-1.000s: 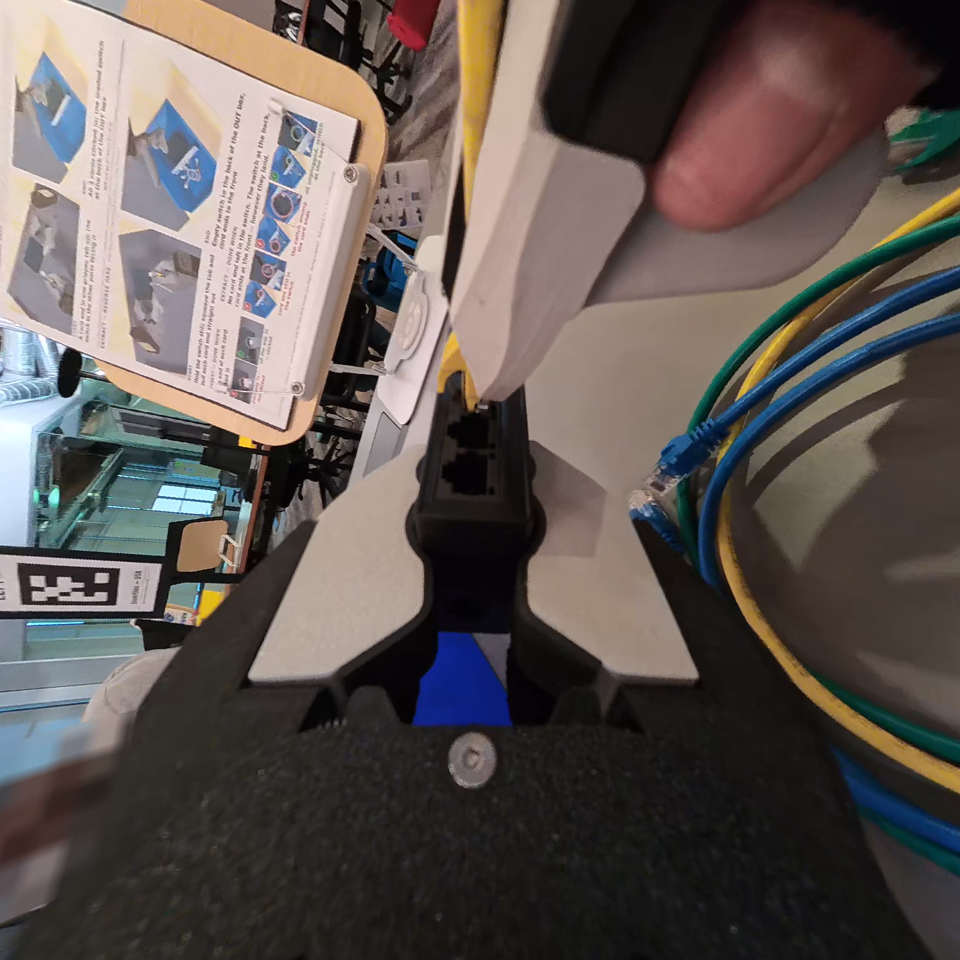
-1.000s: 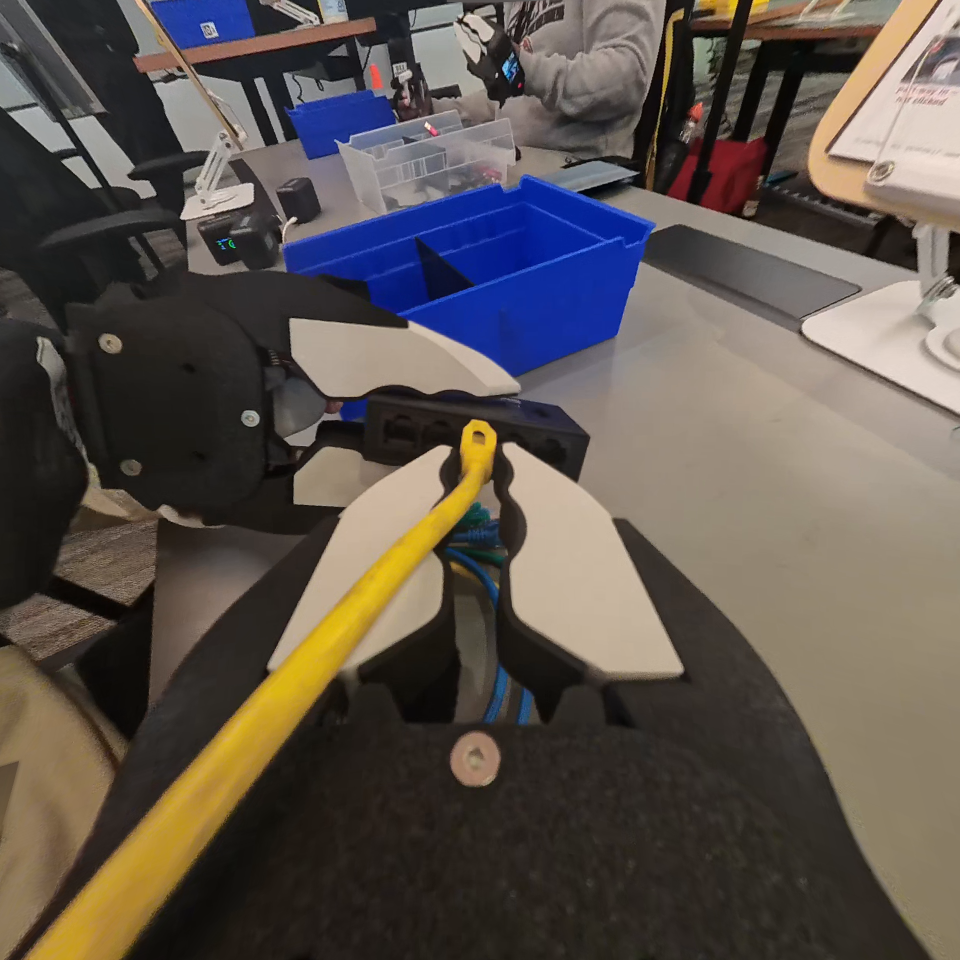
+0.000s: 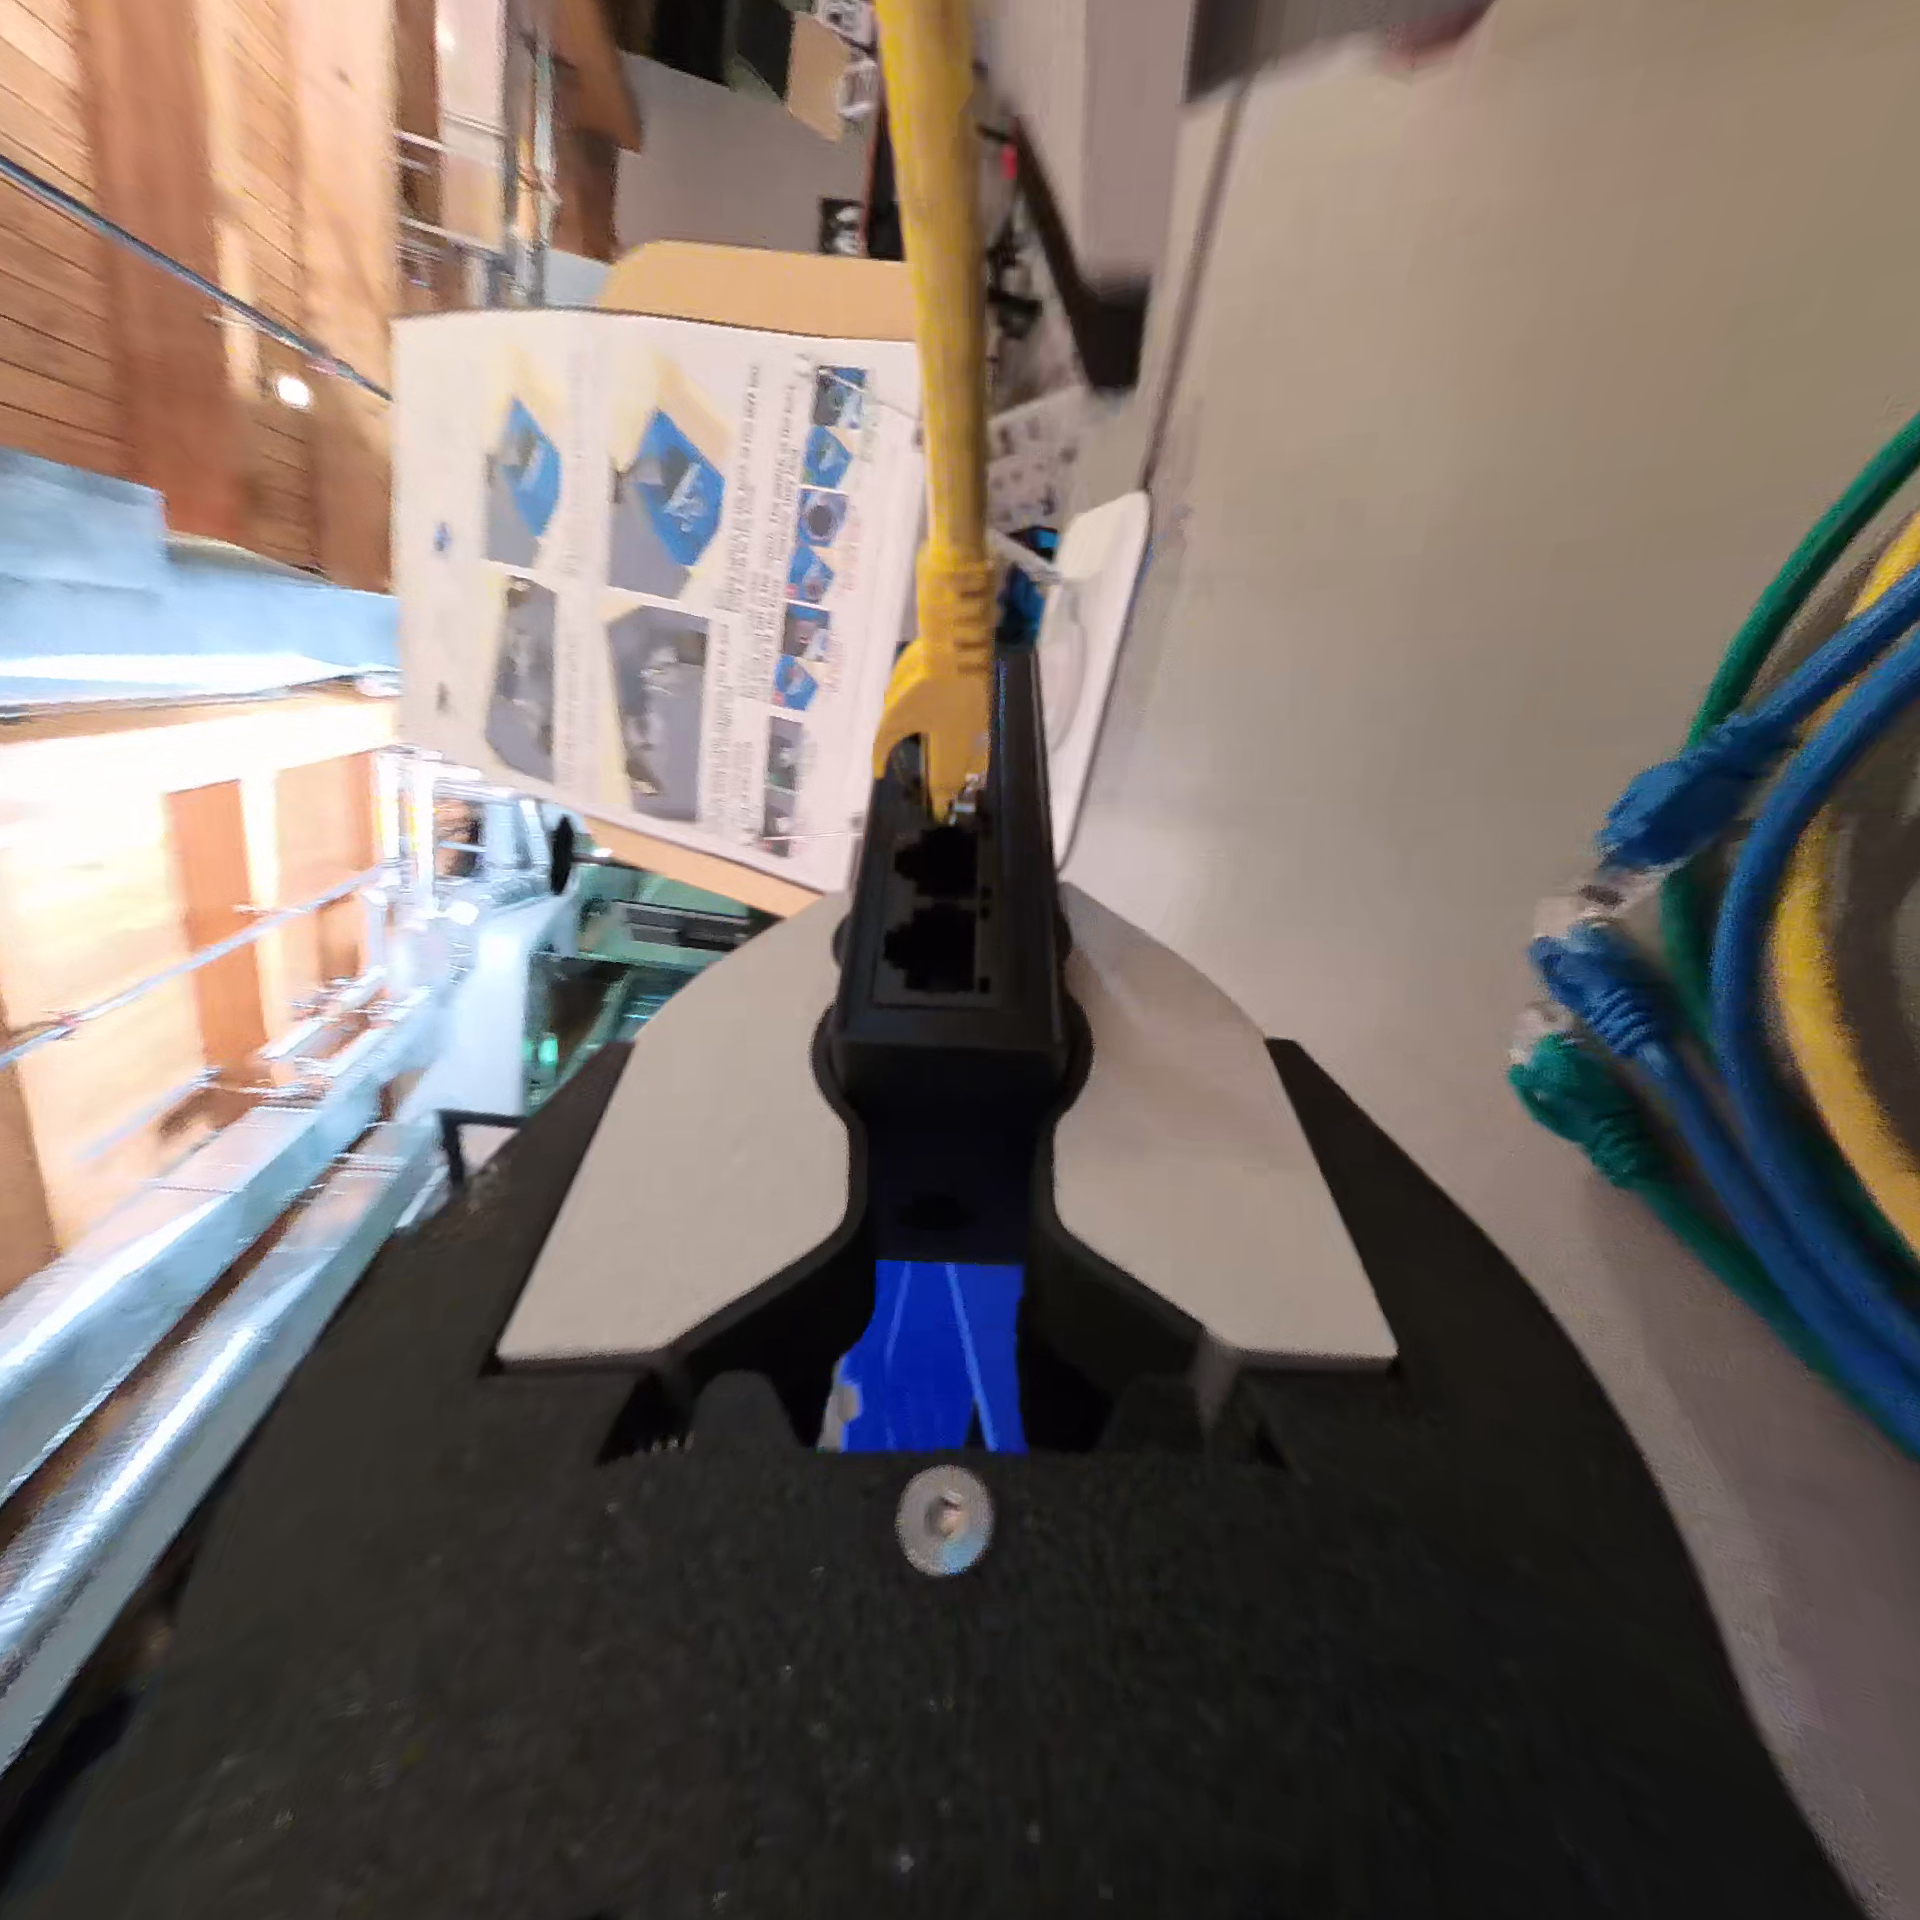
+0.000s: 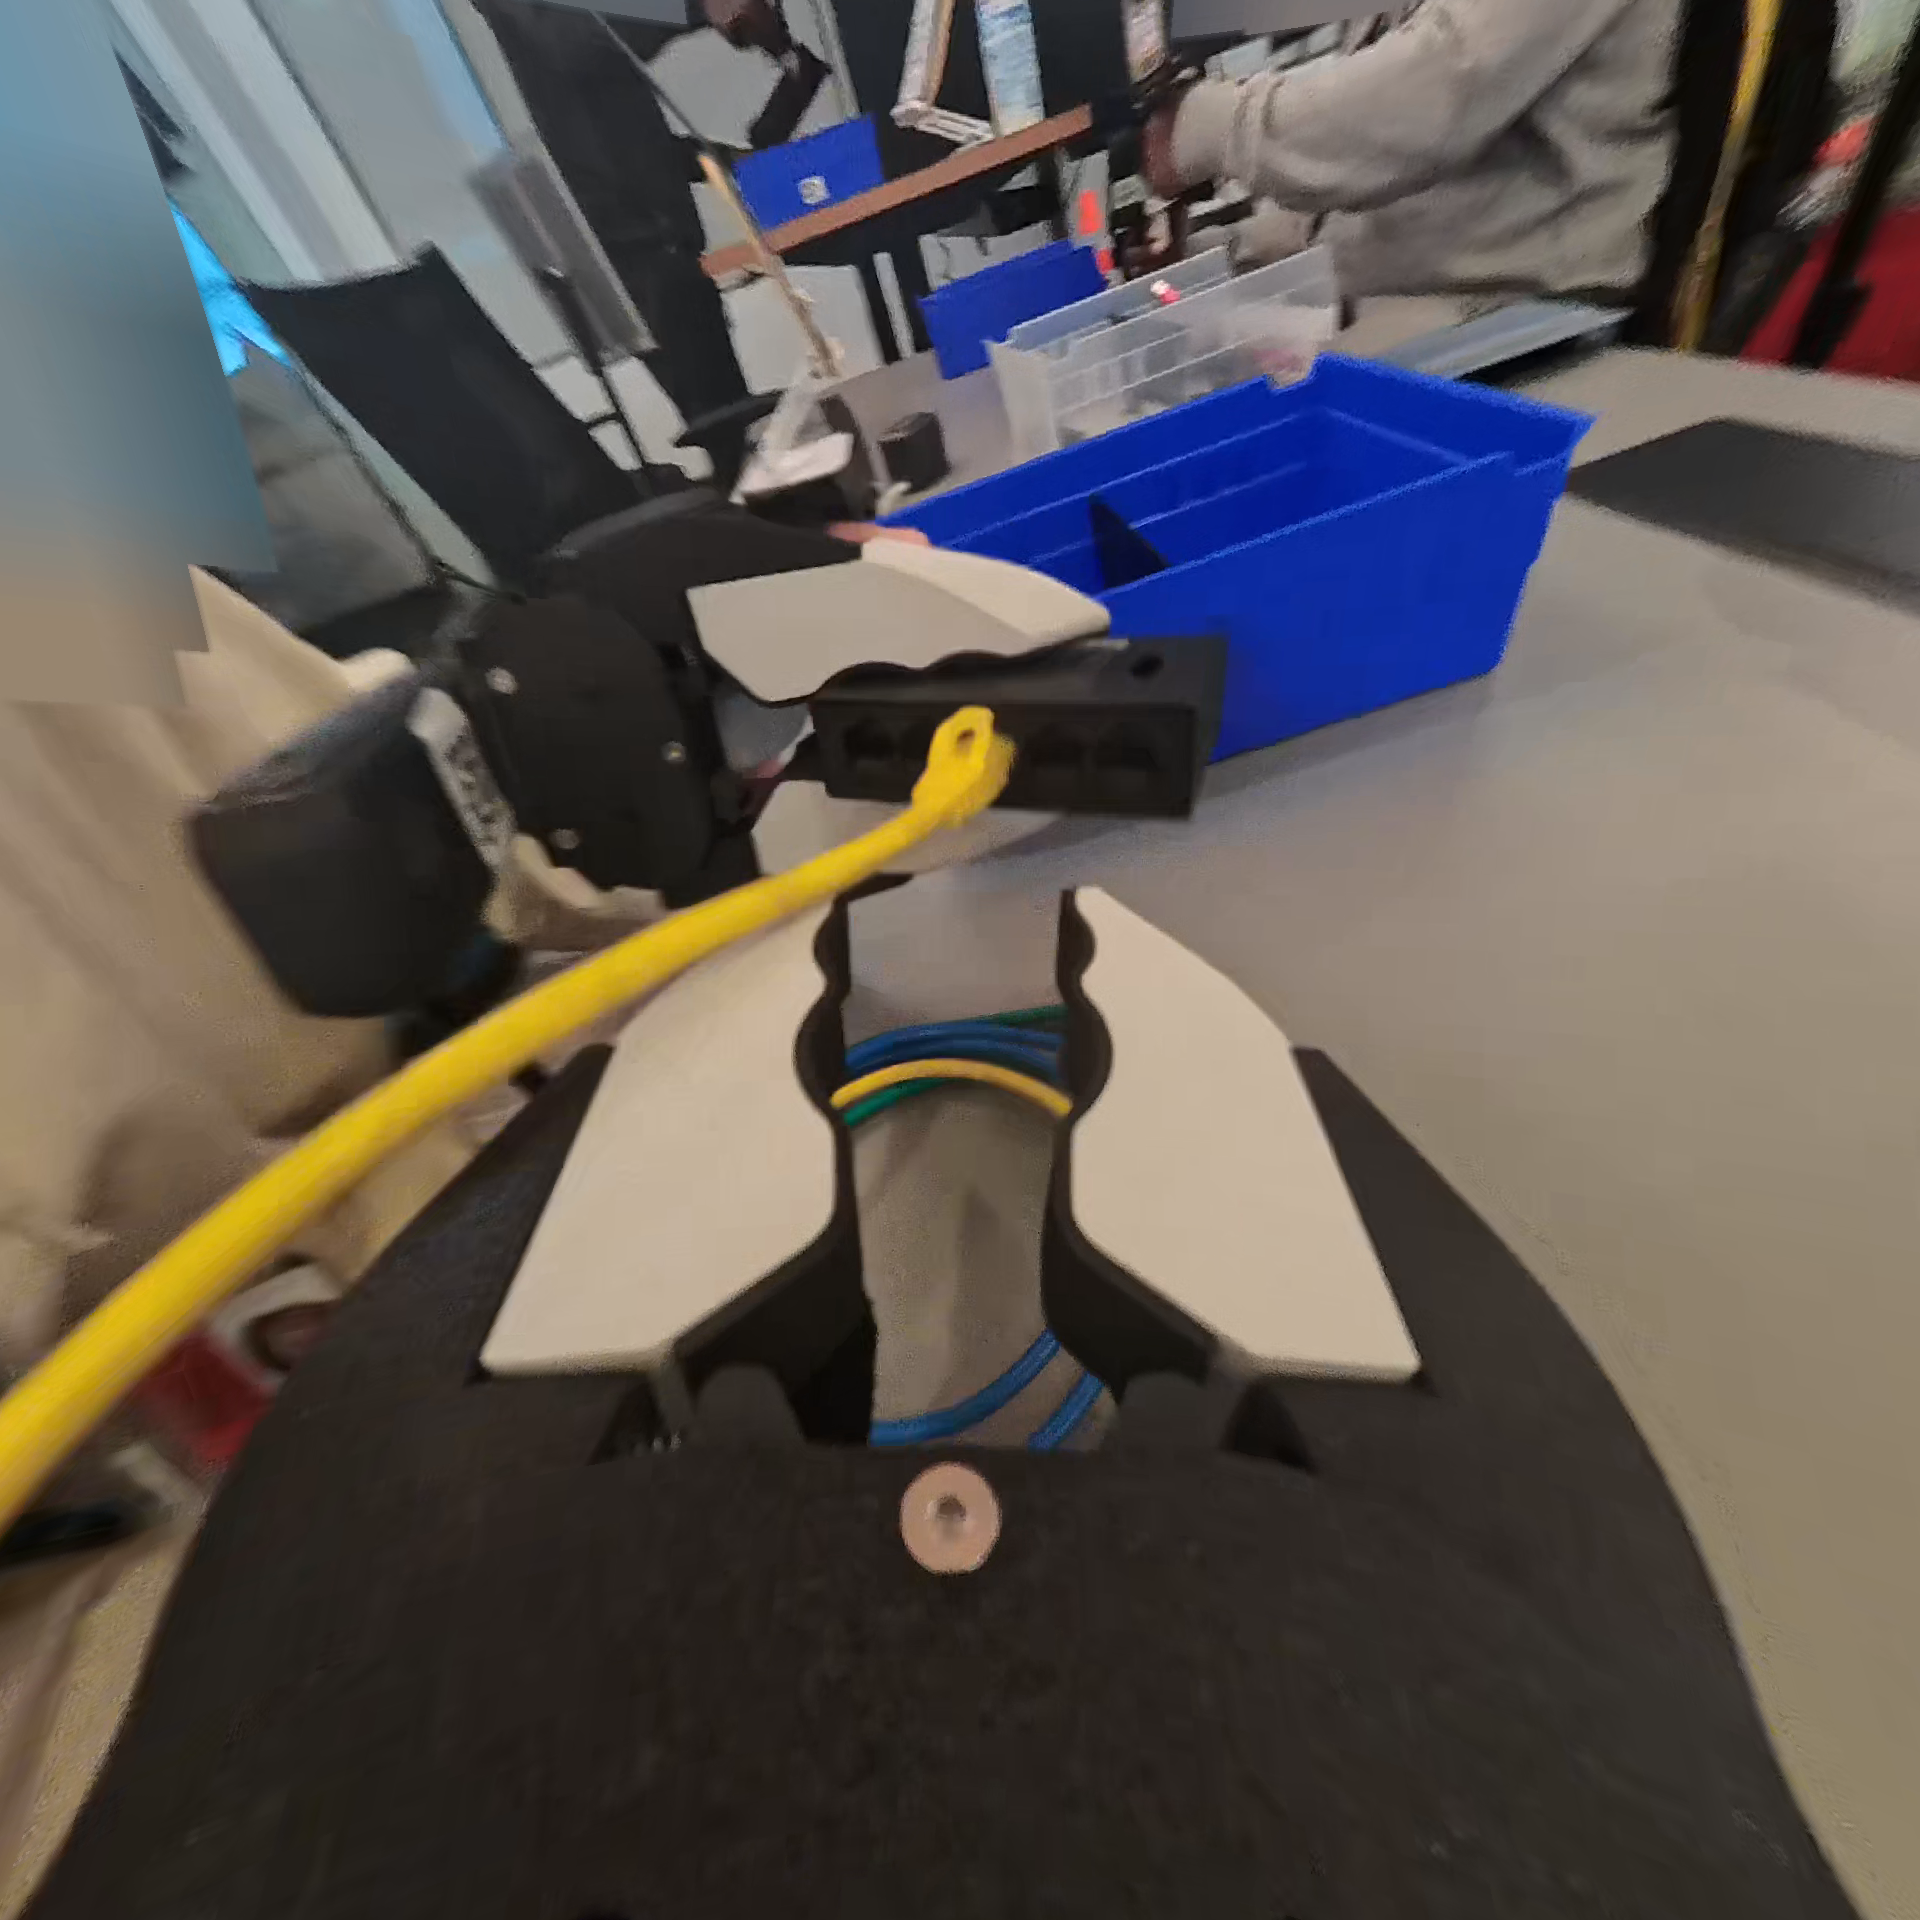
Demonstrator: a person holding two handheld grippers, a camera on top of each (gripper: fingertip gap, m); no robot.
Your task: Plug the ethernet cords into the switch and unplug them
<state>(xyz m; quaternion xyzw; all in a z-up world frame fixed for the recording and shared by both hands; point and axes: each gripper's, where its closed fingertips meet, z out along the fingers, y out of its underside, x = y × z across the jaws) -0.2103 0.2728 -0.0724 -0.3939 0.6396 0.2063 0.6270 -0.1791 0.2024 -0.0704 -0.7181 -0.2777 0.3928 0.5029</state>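
Note:
My left gripper (image 3: 951, 997) is shut on the black switch (image 3: 935, 1060), which it holds by one end. A yellow cord (image 3: 940, 416) is plugged into a port of the switch; two nearer ports are empty. In the right wrist view the switch (image 4: 1101, 748) hangs just above the table under the left gripper's upper finger (image 4: 894, 623), with the yellow cord (image 4: 623, 977) running from it to the lower left. My right gripper (image 4: 961, 935) is open and empty, a short way back from the switch. Loose blue, green and yellow cords (image 3: 1683, 779) lie coiled on the table.
A blue divided bin (image 4: 1351, 540) stands just behind the switch. A clear organiser box (image 4: 1164, 332) and a black mat (image 4: 1766, 499) lie farther back. An instruction sheet on a stand (image 3: 644, 582) is beyond the switch. A person in a grey sleeve (image 4: 1403, 135) works at the far table.
My right gripper has let go of the yellow plug, opened and drawn back; the plug stays in the switch. The left gripper has turned with the switch still in it.

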